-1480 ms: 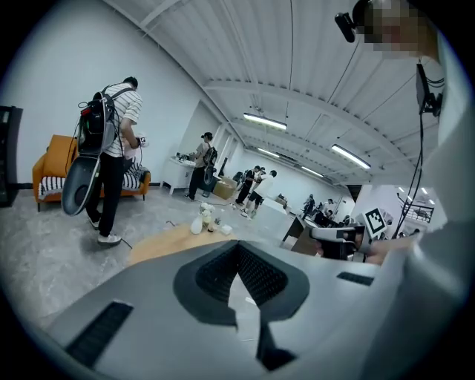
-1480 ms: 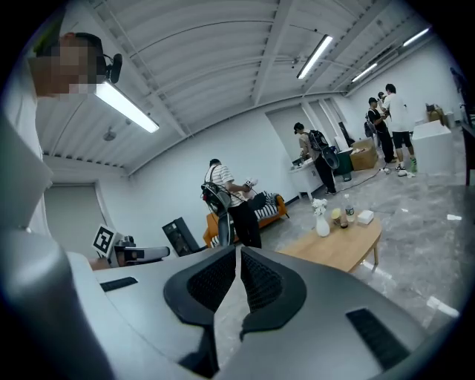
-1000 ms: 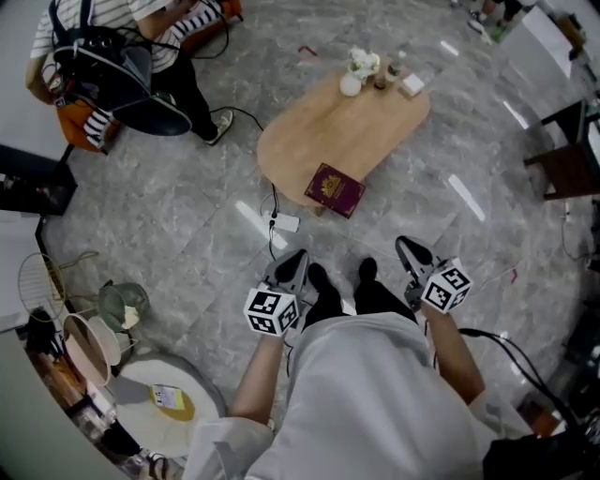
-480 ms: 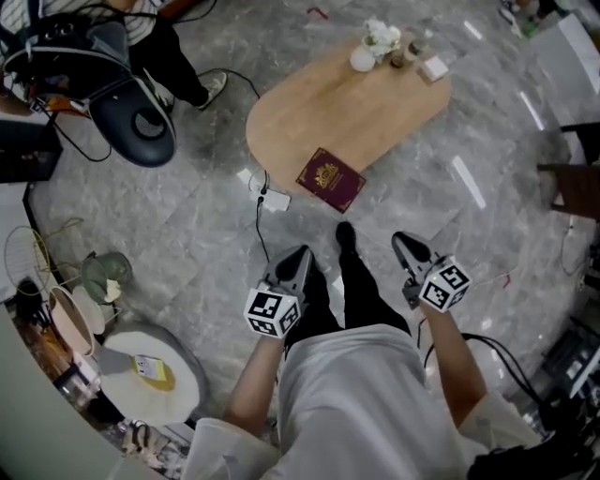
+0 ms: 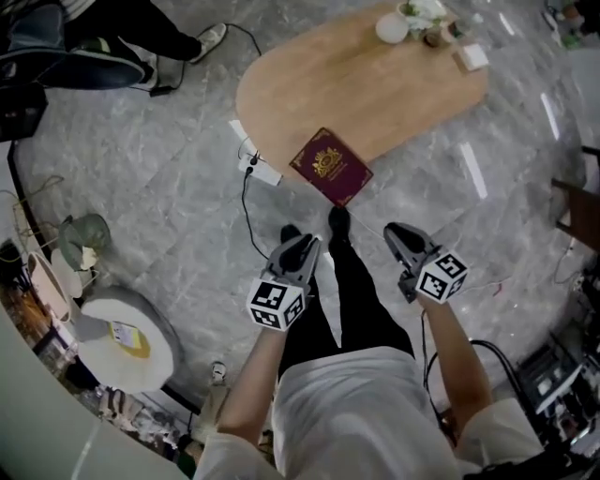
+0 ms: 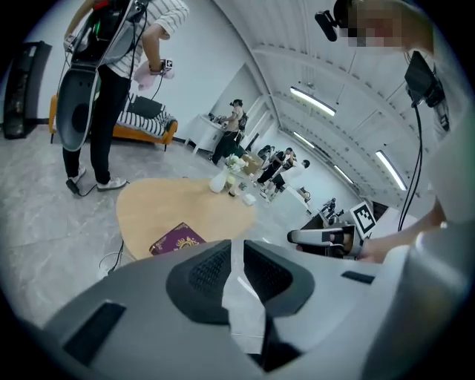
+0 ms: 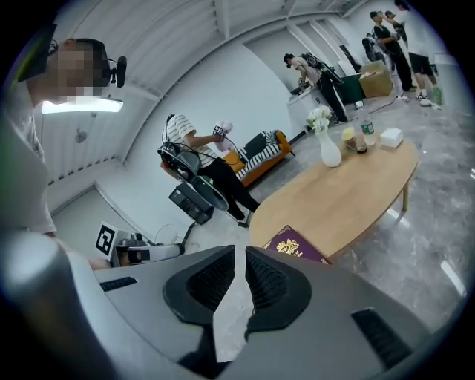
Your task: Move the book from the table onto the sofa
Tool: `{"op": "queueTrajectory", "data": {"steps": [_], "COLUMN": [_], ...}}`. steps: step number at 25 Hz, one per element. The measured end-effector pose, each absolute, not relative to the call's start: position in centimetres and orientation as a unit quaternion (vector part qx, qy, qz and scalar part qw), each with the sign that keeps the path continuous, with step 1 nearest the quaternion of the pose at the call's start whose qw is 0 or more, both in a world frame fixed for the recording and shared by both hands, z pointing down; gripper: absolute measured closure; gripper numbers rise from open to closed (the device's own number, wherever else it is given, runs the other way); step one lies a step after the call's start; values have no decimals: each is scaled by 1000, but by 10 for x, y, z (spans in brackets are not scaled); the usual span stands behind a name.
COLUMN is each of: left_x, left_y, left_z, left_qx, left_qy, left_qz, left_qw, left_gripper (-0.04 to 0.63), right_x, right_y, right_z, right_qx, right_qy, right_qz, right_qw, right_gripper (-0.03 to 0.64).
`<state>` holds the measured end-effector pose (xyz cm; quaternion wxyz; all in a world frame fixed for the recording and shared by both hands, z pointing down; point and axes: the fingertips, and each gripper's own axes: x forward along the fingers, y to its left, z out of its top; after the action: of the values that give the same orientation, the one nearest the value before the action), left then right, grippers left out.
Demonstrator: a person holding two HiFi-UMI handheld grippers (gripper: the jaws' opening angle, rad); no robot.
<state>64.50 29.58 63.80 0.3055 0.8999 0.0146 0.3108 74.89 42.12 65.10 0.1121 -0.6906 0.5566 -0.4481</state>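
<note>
A maroon book (image 5: pixel 330 167) with a gold crest lies on the near edge of the oval wooden table (image 5: pixel 375 84), one corner over the rim. My left gripper (image 5: pixel 305 246) hangs short of the book, to its lower left. Its jaws are opening by a narrow gap, with nothing between them. My right gripper (image 5: pixel 396 232) hovers to the book's lower right, shut and empty. The book (image 6: pixel 177 240) shows beyond the left gripper (image 6: pixel 237 249) in the left gripper view. It (image 7: pixel 295 246) also lies just past the right gripper (image 7: pixel 240 256). An orange sofa (image 7: pixel 260 159) with striped cushions stands by the far wall.
A white vase (image 5: pixel 392 28) with flowers, small bottles and a white box (image 5: pixel 471 56) stand at the table's far end. A power strip (image 5: pixel 258 169) and cable lie on the floor left of the table. A person with a backpack (image 7: pixel 197 167) stands near the sofa. A round white stool (image 5: pixel 122 337) is at lower left.
The table and book have come nearer and now lie just ahead of both grippers. Both grippers have sunk and moved forward towards the book.
</note>
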Motion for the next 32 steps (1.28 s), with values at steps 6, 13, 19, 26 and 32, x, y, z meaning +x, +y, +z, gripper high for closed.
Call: {"op": "queueTrajectory", "data": {"steps": [6,13,19,26,32], "left_x": [658,669,670,684,703], "left_y": [302,312,317,328,334], "left_z": [725,824,892,941,962], "left_qx": [874,829,794,760,736], "left_qy": [-9,-46,-81,-71,-43], "left_qz": [339,381,398,383,350], "left_qw": [349,406,453,521,578], "left_gripper": [503,457,402,307,233], "right_x": [758,767,771,774,773], "right_y": [408,408,406,405,391], "right_z": [726,810,875,930,950], "right_qx": [-661,-638,-623,-595,-562], "right_qy": [550,524,500,472,477], "right_qz": [-495,-548,-587,-626,-639], "right_qw": [127,133,130,177,219], "right_gripper": [504,462,425,362,308]}}
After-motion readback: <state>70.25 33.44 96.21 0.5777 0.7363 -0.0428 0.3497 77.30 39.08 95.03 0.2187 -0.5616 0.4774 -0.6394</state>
